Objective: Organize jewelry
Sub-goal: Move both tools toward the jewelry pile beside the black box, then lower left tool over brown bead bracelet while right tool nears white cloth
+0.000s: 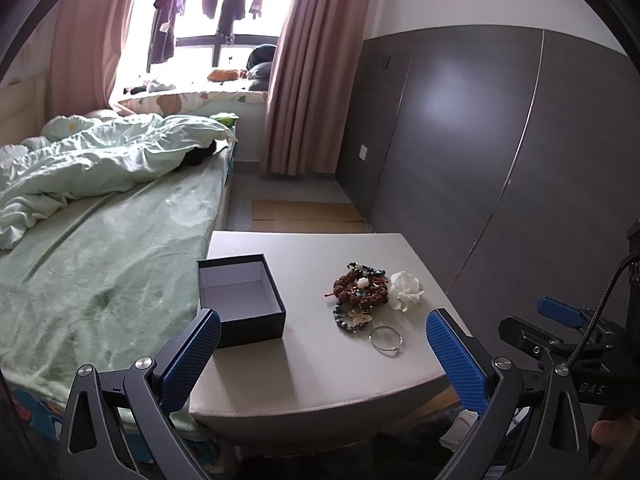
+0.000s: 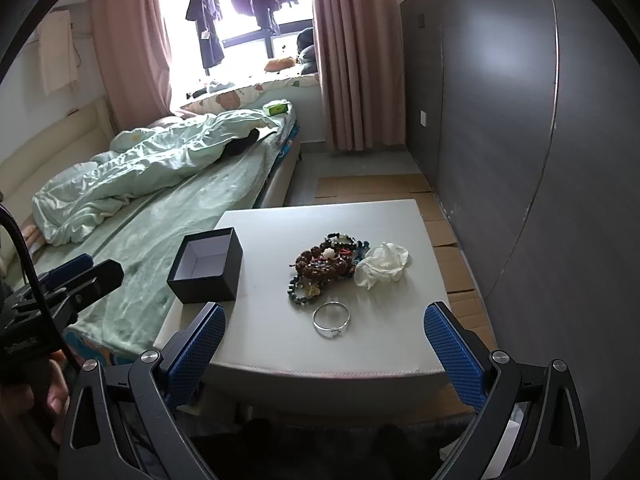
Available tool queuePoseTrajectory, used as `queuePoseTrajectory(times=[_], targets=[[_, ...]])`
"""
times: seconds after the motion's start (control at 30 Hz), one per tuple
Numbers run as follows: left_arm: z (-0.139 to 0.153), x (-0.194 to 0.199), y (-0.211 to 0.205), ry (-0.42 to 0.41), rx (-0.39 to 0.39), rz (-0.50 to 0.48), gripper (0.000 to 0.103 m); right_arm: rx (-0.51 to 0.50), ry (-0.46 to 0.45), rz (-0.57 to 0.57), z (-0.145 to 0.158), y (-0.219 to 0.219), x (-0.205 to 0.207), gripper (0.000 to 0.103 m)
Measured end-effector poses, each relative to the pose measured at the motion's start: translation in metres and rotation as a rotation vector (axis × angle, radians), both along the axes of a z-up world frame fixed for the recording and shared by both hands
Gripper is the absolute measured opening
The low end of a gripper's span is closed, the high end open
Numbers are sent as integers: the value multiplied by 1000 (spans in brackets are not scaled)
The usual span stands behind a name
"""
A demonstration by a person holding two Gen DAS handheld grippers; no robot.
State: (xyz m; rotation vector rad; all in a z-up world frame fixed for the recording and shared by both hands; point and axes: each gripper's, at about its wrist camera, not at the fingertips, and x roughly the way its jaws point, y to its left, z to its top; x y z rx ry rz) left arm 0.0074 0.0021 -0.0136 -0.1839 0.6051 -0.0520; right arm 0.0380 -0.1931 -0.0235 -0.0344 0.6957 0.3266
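Observation:
An open dark box (image 1: 240, 300) with a pale inside stands empty on the left of a white stool-like table (image 1: 320, 376); it also shows in the right wrist view (image 2: 206, 266). A heap of bead bracelets (image 1: 362, 290) (image 2: 326, 266) lies right of it, with a white fabric flower (image 1: 405, 290) (image 2: 382, 264) beside it and a silver bangle (image 1: 386, 341) (image 2: 331, 320) in front. My left gripper (image 1: 324, 354) is open and empty, held before the table's front edge. My right gripper (image 2: 324, 348) is open and empty, just in front of the bangle.
A bed (image 1: 104, 248) with a green sheet and crumpled duvet runs along the table's left side. A dark wardrobe wall (image 1: 500, 152) stands on the right. Cardboard sheets (image 2: 452, 256) lie on the floor beyond the table. Pink curtains and a window are at the back.

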Motion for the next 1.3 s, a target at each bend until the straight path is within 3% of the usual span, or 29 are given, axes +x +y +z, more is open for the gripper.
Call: queuePoseTrajectory(times=[0.53, 0.8, 0.9, 1.3], targets=[[3, 44, -4, 58, -1, -38, 102, 41, 31, -45, -9, -12, 24, 100], [1, 76, -1, 115, -24, -51, 100, 147, 110, -70, -25, -32, 57, 100], [-2, 93, -2, 144, -27, -79, 94, 192, 146, -79, -33, -37, 68, 99], [-26, 167, -15, 304, -46, -143, 73, 293, 292, -190, -71, -61, 126, 68]])
